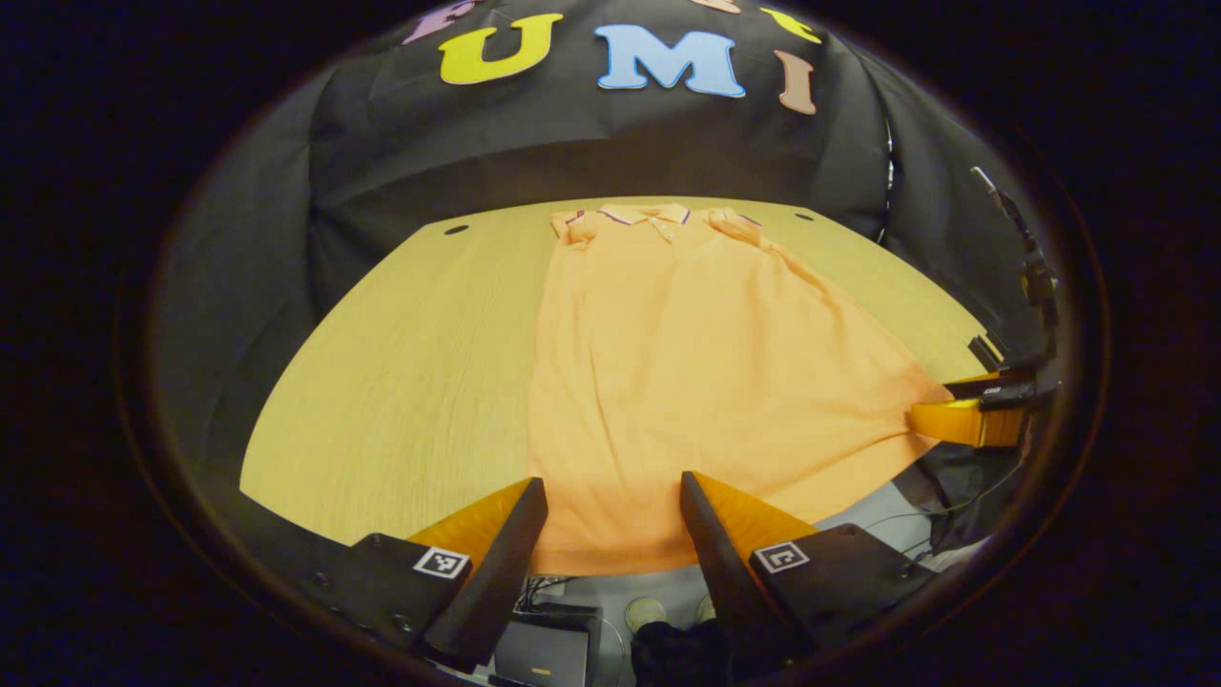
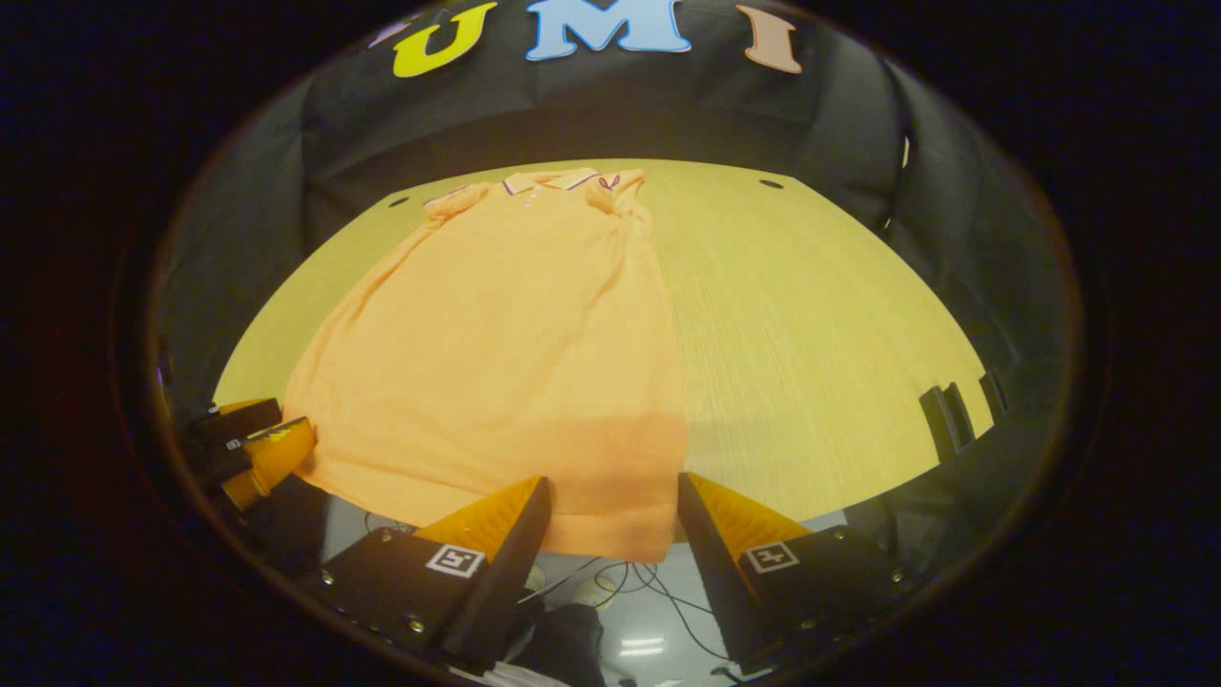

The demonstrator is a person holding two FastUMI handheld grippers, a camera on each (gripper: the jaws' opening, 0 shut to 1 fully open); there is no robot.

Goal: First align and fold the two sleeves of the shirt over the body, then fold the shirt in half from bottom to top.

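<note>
Both hand-held grippers, left and right, gape above shirt on wooden table.

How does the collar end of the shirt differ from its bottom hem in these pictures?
The collar lies at the far end of the table, with dark trim; the bottom hem is plain and hangs over the near edge. The collar end looks bunched at the sleeves; the hem lies fairly smooth. Both are orange.

Pale wooden table before black cloth wall; grey floor below.
</note>
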